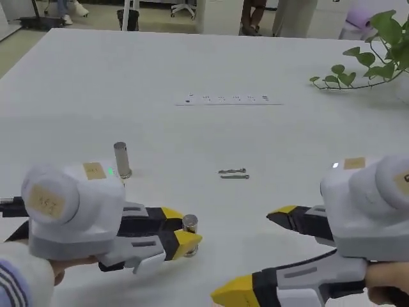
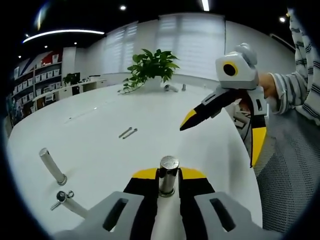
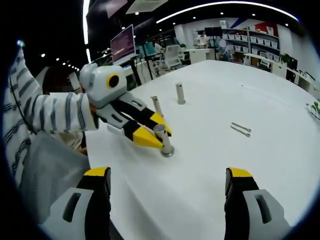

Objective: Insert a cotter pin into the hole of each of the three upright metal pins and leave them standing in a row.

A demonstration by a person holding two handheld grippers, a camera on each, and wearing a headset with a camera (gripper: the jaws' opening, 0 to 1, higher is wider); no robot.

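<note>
A short metal pin (image 1: pixel 190 224) stands upright on the white table (image 1: pixel 211 70), and my left gripper (image 1: pixel 190 234) is shut on it with its yellow tips on either side. The left gripper view has this pin (image 2: pixel 168 175) held between the jaws. A second upright pin (image 1: pixel 122 158) stands farther back. A third pin (image 2: pixel 70 202), with a cotter pin through its top, rises beside the left gripper (image 3: pixel 152 131). Two loose cotter pins (image 1: pixel 233 173) lie at mid-table. My right gripper (image 1: pixel 255 256) is open and holds nothing, right of the held pin (image 3: pixel 163 140).
A leafy plant (image 1: pixel 370 61) sits at the far right of the table. A flat socket strip (image 1: pixel 229 99) is set into the tabletop behind the cotter pins. Chairs and people's legs show beyond the far edge.
</note>
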